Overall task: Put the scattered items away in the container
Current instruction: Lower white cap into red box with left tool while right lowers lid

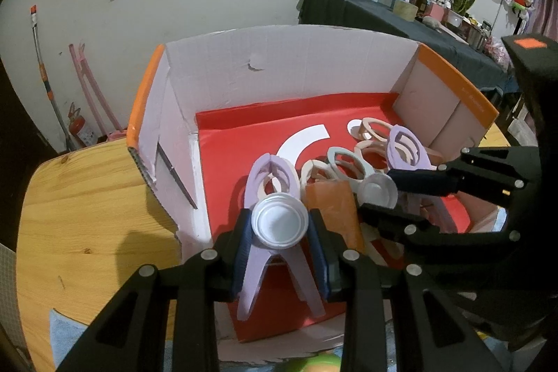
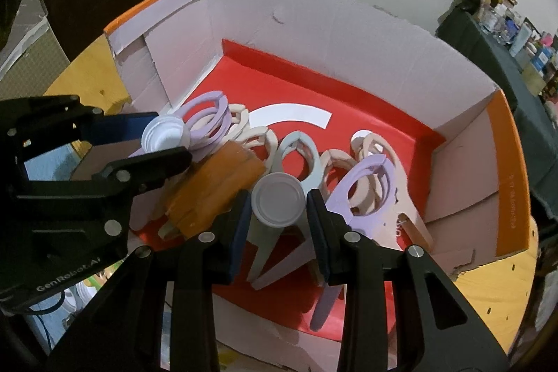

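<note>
Left wrist view – left gripper (image 1: 280, 229) clamps a white cap (image 1: 280, 225) | right gripper (image 2: 278, 202) pinches another cap (image 2: 278, 199) over the box (image 2: 383, 33) – light, stiff, slick; hold by rim

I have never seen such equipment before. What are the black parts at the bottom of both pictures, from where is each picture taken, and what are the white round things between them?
The black parts are two handheld grippers; a person carries one in each hand. Each has a camera looking forward along its two fingers, so each picture is one gripper's own view.

In the left gripper's view, its fingers clamp a white cap, hollow side showing. The right gripper holds another white cap, flat side showing, and each gripper also appears in the other's picture.

Both hover over an open cardboard box with a red floor, standing on a wooden table. Inside lie many large plastic clips in lilac, cream and pale blue, and an orange packet.
</note>
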A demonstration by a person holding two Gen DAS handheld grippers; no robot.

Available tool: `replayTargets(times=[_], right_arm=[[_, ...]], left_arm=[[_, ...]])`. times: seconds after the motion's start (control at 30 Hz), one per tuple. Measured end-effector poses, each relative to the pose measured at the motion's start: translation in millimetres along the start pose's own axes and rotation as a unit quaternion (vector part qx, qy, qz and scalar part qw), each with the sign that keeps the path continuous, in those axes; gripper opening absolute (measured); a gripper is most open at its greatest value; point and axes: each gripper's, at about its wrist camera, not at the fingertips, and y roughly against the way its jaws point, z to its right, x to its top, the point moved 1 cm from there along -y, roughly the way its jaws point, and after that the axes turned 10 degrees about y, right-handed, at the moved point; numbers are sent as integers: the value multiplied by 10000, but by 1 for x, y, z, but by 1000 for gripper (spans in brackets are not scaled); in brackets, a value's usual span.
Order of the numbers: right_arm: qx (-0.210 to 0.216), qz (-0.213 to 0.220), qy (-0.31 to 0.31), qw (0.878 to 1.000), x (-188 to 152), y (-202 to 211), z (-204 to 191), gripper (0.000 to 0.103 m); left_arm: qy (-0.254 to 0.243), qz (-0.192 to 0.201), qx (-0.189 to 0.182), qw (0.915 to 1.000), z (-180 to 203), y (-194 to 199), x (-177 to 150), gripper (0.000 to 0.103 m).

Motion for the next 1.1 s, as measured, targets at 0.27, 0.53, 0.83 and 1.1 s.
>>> replayTargets(times=[0.27, 0.53, 0.83, 1.1], right_arm=[[19, -51, -3, 10000, -2, -4, -3, 32], [30, -64, -7, 10000, -2, -4, -4, 32], [40, -89, -29, 9999, -1, -5, -5, 32], [54, -126, -63, 9999, -1, -6, -3, 35]], left_arm=[[0, 4, -6, 10000, -2, 0, 0, 34], [16, -21, 1, 10000, -3, 0, 1, 34], [18, -27, -6, 10000, -5, 1, 1, 35], [16, -57, -3, 10000, -4, 1, 0, 36]])
